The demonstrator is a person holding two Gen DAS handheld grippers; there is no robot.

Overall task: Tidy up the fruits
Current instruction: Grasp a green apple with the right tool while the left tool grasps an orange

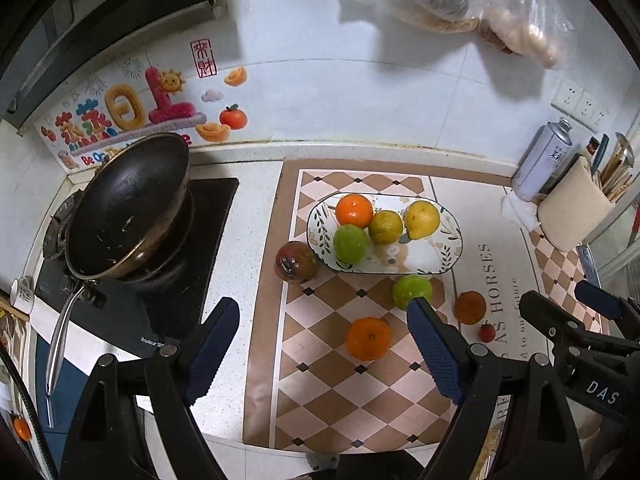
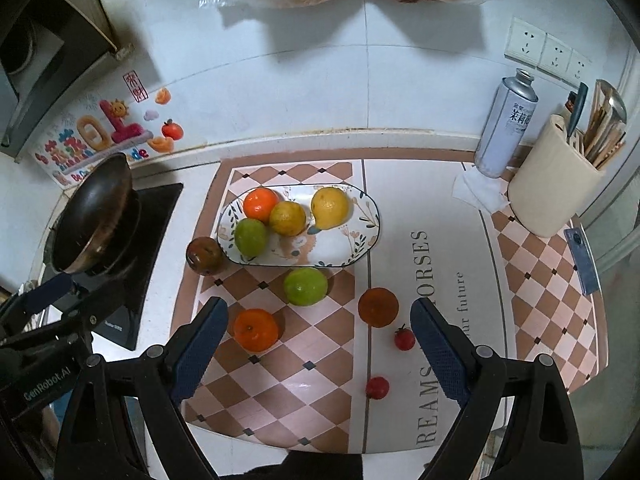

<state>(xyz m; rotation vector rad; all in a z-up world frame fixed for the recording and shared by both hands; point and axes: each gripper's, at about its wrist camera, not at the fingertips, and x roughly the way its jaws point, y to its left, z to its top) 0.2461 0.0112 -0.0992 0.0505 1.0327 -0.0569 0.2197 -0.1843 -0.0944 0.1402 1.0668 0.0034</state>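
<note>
Four fruits on plate: an orange (image 1: 354, 210), two yellow citrus and a green one sit bunched at the left end of the plate (image 1: 448, 256); its right half is bare, likely kept free for the loose fruit.
Left view, gripper: the left gripper (image 1: 324, 352) hangs above the mat, fingers wide apart, nothing between them.
Left view, loose fruit: a green fruit (image 1: 412, 290) lies just near of the plate, an orange one (image 1: 368, 338) nearer still, a darker orange (image 1: 470, 307) and a small red tomato (image 1: 486, 332) to the right, a brown bruised fruit (image 1: 295, 262) touching the plate's left edge.
Left view, surface: a chequered mat (image 1: 320, 392) covers a speckled white desk; wok (image 1: 128, 204) on the hob at left.
Right view, gripper: the right gripper (image 2: 318, 352) is also spread wide and empty, poised above the near loose fruit.
Right view, loose fruit: two small tomatoes (image 2: 405, 338) show here, one nearer than the other, both well apart from the plate.
Right view, room: white tiled wall with sockets (image 2: 546, 54), a spray can (image 2: 504, 124) and utensil holder (image 2: 554, 196) far right, bagged goods hanging above.
Judgement: five larger fruits and the tomatoes remain to be plated.
</note>
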